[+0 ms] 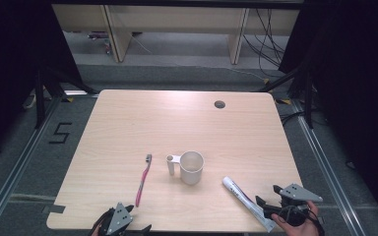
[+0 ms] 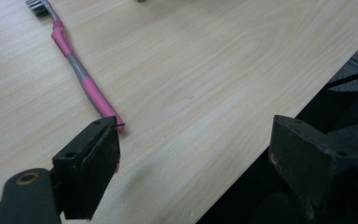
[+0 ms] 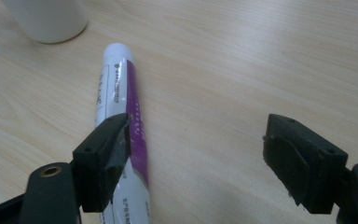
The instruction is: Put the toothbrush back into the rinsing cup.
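Both tongs stand apart, empty: left tongs (image 2: 193,154) near the toothbrush (image 2: 77,72), right tongs (image 3: 196,158) beside the toothpaste tube (image 3: 119,107), which might roll off the desk (image 1: 187,128) if nudged.

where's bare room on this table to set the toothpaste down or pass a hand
The whole far half of the table, up to the cable hole, is bare. So is the left side beyond the toothbrush. The near middle is crowded: toothbrush, cup and toothpaste tube lie close, with narrow gaps between.
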